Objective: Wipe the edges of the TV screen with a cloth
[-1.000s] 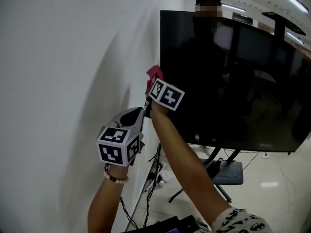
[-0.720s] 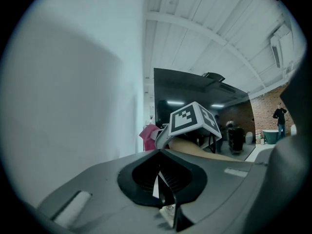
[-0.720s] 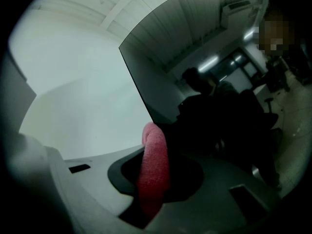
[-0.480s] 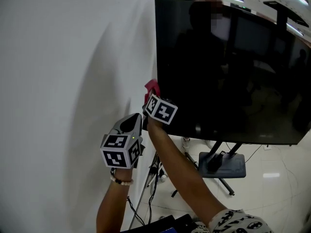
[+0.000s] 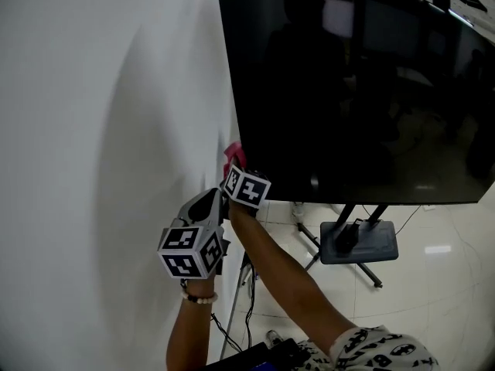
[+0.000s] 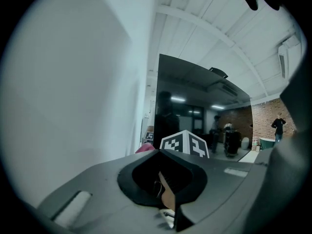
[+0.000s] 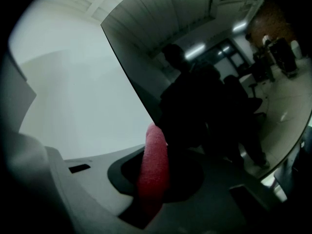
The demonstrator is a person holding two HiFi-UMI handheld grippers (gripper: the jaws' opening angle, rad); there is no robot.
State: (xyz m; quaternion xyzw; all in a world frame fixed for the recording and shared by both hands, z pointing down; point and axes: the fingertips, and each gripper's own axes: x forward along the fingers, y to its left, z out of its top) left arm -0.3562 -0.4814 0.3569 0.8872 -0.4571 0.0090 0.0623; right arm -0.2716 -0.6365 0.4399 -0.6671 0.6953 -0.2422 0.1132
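Observation:
The big black TV screen (image 5: 348,91) hangs on a stand beside the white wall. My right gripper (image 5: 234,170) is shut on a red cloth (image 5: 233,154) and presses it against the TV's lower left corner. From the right gripper view, the cloth (image 7: 153,165) sticks up out of the jaws against the TV's left edge (image 7: 131,77). My left gripper (image 5: 216,199) is just below the right one, pointing up, jaws together and holding nothing. In the left gripper view, the right gripper's marker cube (image 6: 185,144) and a bit of cloth (image 6: 146,148) show ahead.
The white wall (image 5: 93,130) runs close along the TV's left edge. Under the screen, the stand's legs and dark base plate (image 5: 360,242) rest on the glossy tiled floor. Cables (image 5: 246,300) hang below my arms. A dark object (image 5: 255,358) lies at the bottom edge.
My right gripper has slid the red cloth down the TV's left edge, from about mid-height to the lower left corner. The left gripper has stayed just below it.

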